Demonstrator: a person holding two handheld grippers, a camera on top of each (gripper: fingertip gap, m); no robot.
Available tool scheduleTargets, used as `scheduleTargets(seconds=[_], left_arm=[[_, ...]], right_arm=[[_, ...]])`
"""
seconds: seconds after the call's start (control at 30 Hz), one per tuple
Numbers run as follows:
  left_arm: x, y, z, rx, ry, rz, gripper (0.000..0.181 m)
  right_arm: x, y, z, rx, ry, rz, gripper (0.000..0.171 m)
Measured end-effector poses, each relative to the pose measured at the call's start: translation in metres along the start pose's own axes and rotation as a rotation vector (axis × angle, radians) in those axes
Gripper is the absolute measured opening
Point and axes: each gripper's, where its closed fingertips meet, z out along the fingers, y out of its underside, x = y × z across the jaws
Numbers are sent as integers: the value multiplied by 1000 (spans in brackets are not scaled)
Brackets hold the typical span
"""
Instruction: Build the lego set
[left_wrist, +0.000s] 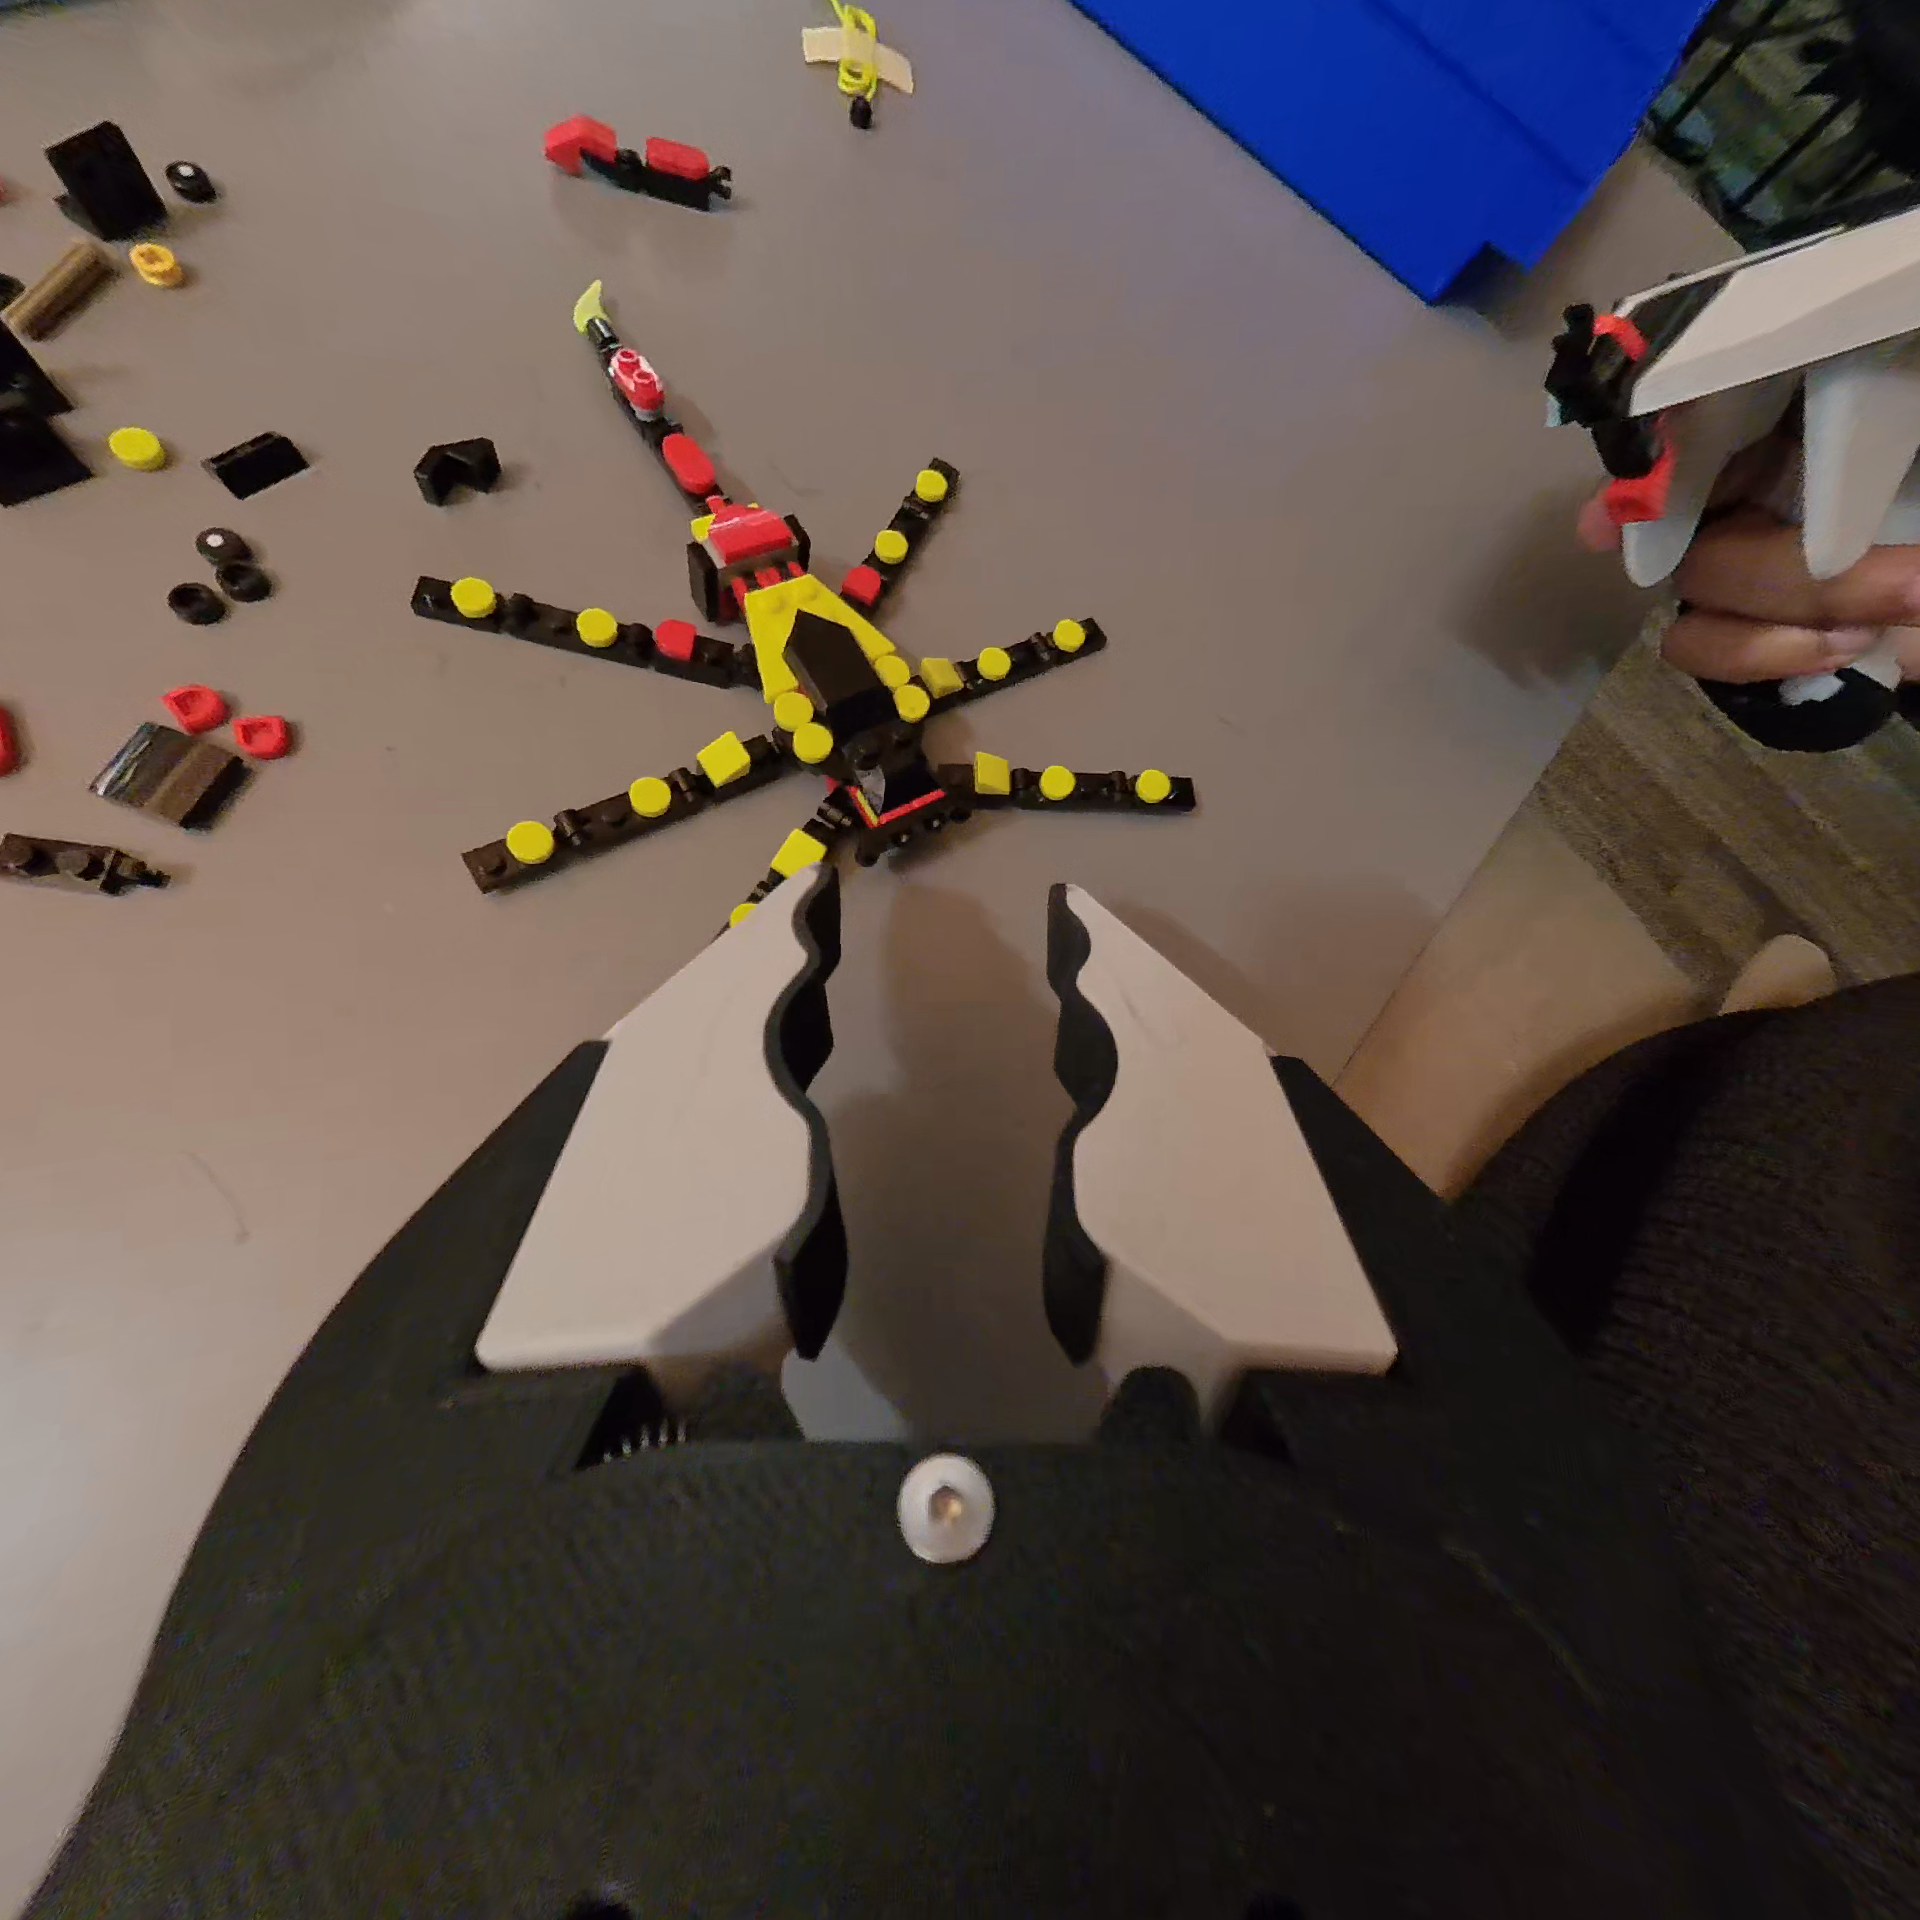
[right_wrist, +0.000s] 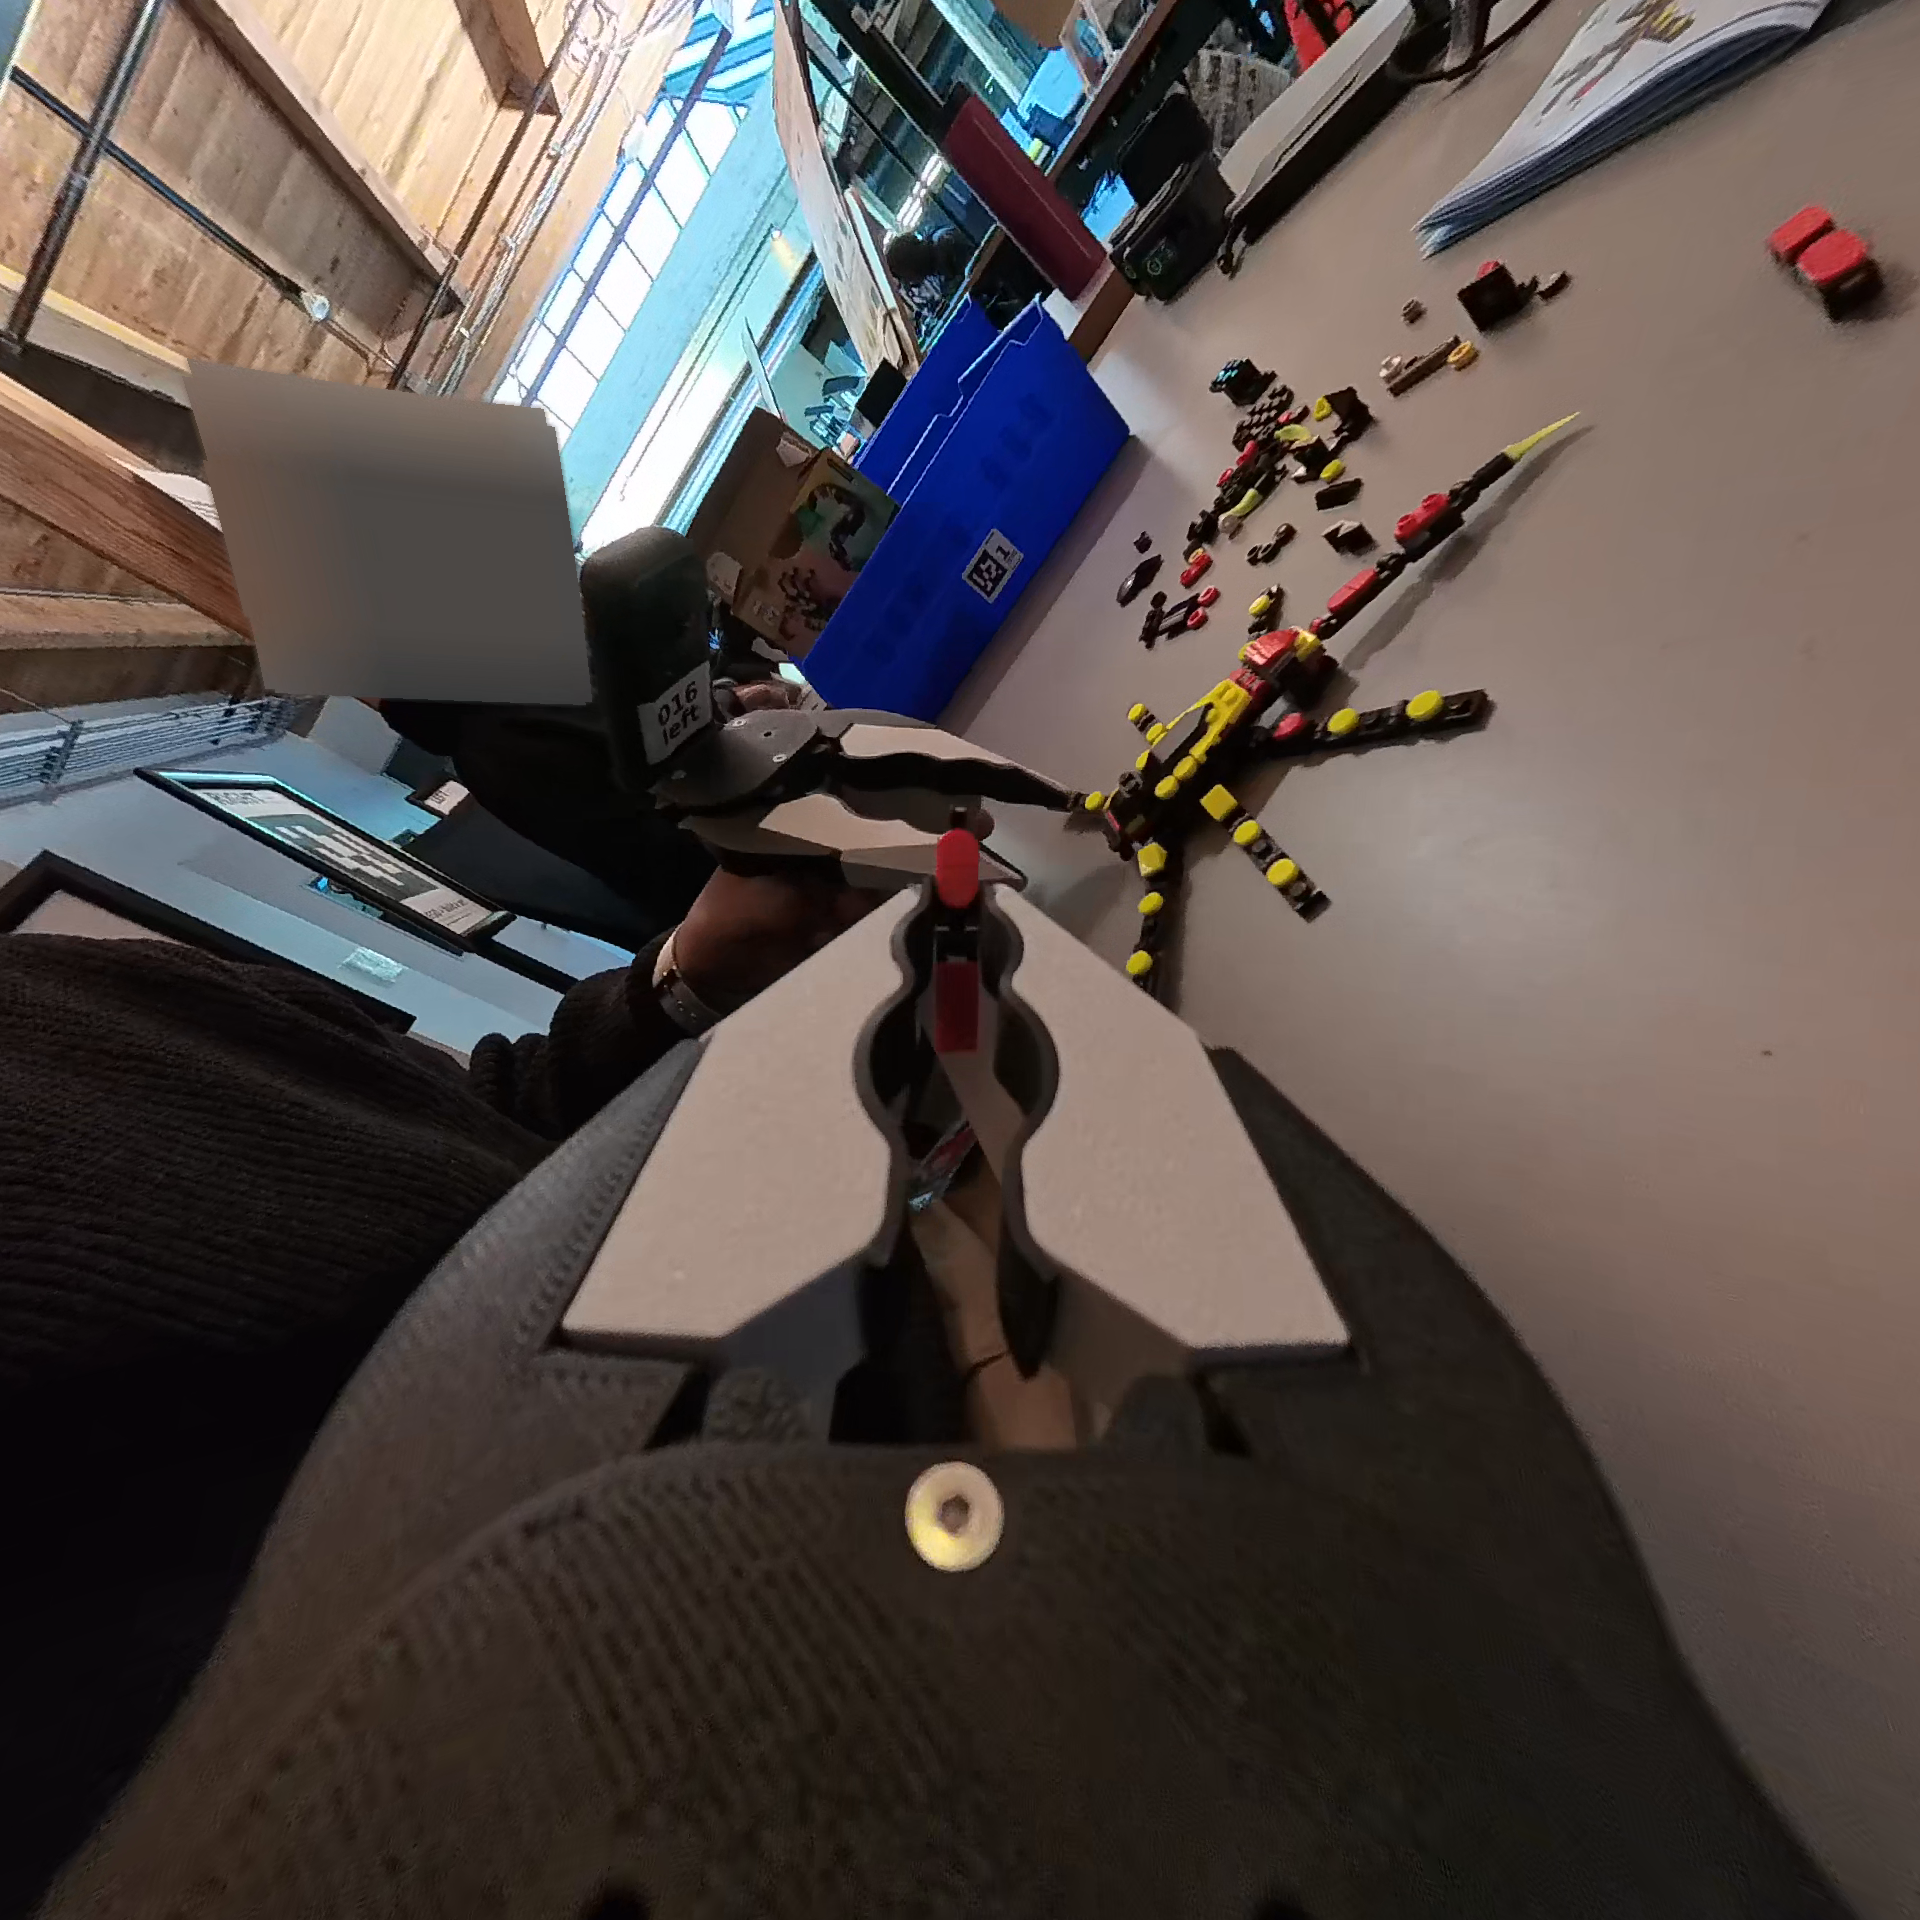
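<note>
A black, yellow and red lego scorpion model (left_wrist: 821, 665) lies flat on the grey table, legs spread and tail pointing away; it also shows in the right wrist view (right_wrist: 1226, 758). My left gripper (left_wrist: 940, 894) is open and empty, its tips just in front of the model's near end. My right gripper (right_wrist: 956, 894) is shut on a small black and red lego assembly (right_wrist: 954, 961), held in the air off the table's right edge. In the left wrist view that gripper (left_wrist: 1652, 416) shows at the far right with the assembly (left_wrist: 1610, 416).
Loose black, red and yellow pieces (left_wrist: 197, 582) lie scattered left of the model. A red and black sub-assembly (left_wrist: 634, 161) lies farther back. A blue bin (left_wrist: 1392, 125) stands at the back right. An instruction booklet (right_wrist: 1621, 94) lies beyond the pieces. The table edge (left_wrist: 1455, 935) runs on the right. The grippers' ends are close to 15 centimeters from one another.
</note>
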Motion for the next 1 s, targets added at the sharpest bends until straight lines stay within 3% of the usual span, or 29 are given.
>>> scheduleTargets(seconds=[0.5,1.0], left_arm=[[-4,5,9,-35,-36,-3,51],[12,9,16,-59,28,26,52]], right_arm=[[-1,3,3,11,-72,213,5],[-2,6,5,-1,-69,230,5]])
